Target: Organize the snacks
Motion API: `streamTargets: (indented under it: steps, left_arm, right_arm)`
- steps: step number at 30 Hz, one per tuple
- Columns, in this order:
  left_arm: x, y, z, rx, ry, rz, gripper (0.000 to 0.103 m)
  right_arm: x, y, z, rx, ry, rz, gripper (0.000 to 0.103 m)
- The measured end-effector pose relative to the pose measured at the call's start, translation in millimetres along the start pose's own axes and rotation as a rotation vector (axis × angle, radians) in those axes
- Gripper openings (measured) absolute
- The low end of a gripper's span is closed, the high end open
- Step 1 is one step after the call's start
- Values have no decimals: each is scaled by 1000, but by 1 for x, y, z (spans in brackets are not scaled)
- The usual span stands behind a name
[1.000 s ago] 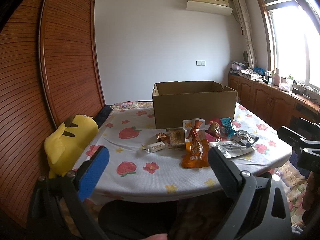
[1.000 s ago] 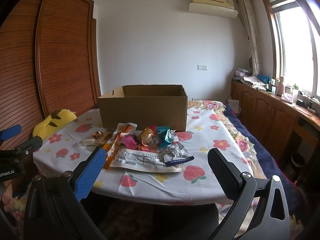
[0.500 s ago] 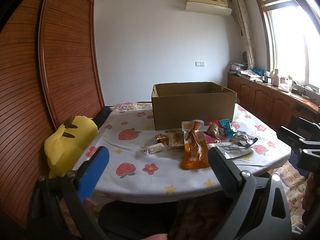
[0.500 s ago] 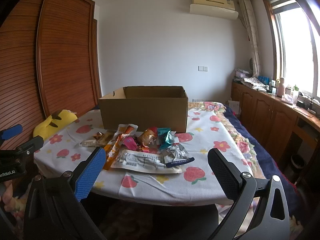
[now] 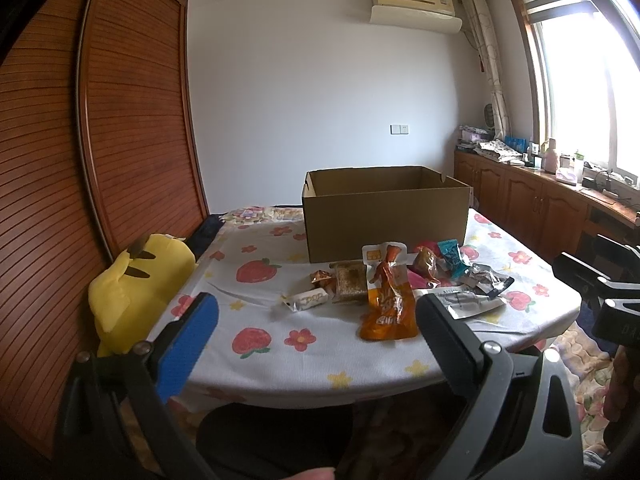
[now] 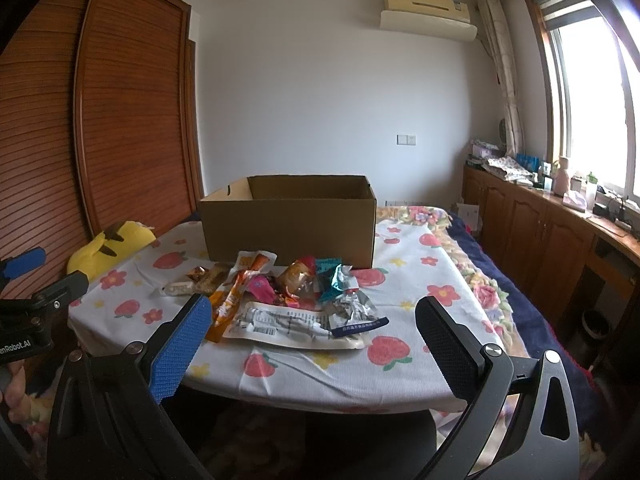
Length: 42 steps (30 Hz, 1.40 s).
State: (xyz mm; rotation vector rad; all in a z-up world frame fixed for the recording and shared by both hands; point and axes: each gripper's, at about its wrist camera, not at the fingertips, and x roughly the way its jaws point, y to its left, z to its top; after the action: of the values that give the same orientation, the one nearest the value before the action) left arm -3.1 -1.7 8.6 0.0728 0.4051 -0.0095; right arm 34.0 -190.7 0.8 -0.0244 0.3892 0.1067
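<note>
Several snack packets lie in a loose pile on the flowered tablecloth [image 5: 280, 344] in front of an open cardboard box [image 5: 384, 216]. Among them are an orange pouch [image 5: 388, 304], a small white bar [image 5: 310, 300], a brown cake pack [image 5: 351, 280], a teal wrapper [image 6: 330, 280] and a large flat white pouch [image 6: 296, 326]. My left gripper [image 5: 316, 328] hangs open before the table's near edge, in line with the white bar and orange pouch. Further right, my right gripper [image 6: 314, 332] is open too, level with the white pouch. Neither holds anything.
A yellow plush toy [image 5: 136, 280] sits at the table's left edge beside the wooden wardrobe [image 5: 80, 180]. Wooden cabinets [image 6: 540, 232] with clutter run under the window on the right. A flowered bedspread [image 6: 480, 280] lies right of the table.
Both views have tilted down slightly, so the table and box sit a little higher in frame. The snacks have not moved and both grippers stay open.
</note>
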Motion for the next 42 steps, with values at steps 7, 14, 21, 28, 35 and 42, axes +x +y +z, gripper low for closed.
streamTargets:
  steps: [7,14,21,28,35,42]
  left_arm:
    - [0,0,-1,-1,-1,0,100]
    - [-1,-2,2,-1,5,-3,100]
    - [10,0,-7,-7,31,-19,100]
    - [40,-1,-10,-16,105,-83,100]
    - [77,-11,-5,-14,160,-141,100]
    - [115,-16,0,-45,228,-161,100]
  right_arm:
    - [0,0,-1,0,-1,-1,103]
    - [-1,0,1,1,3,2,103]
    - [5,0,0,4,30,14,103]
    - [28,-7,-9,14,92,71,103]
    - [54,-23,-15,-13,140,97,102]
    - [88,-45,-15,-12,202,137,101]
